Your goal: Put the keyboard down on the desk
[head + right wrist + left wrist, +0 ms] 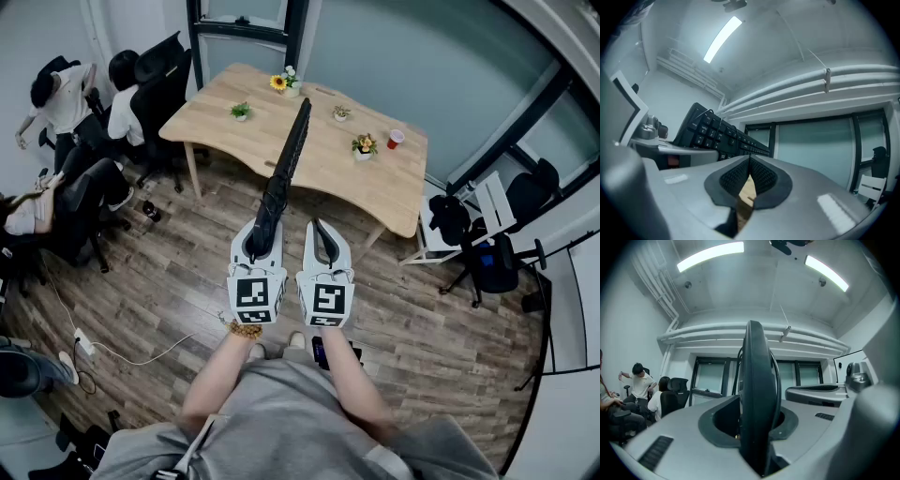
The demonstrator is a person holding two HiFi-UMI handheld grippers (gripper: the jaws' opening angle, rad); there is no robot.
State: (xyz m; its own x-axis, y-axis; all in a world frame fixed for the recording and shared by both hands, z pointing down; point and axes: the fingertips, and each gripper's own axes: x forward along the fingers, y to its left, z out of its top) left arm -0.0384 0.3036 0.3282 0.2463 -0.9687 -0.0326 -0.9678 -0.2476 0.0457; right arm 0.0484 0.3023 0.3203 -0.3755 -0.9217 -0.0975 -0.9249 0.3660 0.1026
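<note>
A long black keyboard stands on edge in the air, reaching from my left gripper out over the wooden desk. The left gripper is shut on the keyboard's near end; in the left gripper view the keyboard fills the gap between the jaws as a dark upright slab. My right gripper is beside it on the right, shut with nothing between its pads. In the right gripper view the keyboard shows its keys at the left, apart from that gripper.
On the desk stand several small potted plants, a sunflower pot and a red cup. People sit on black office chairs at the left. A black chair and folding stand are to the right. A cable and power strip lie on the wood floor.
</note>
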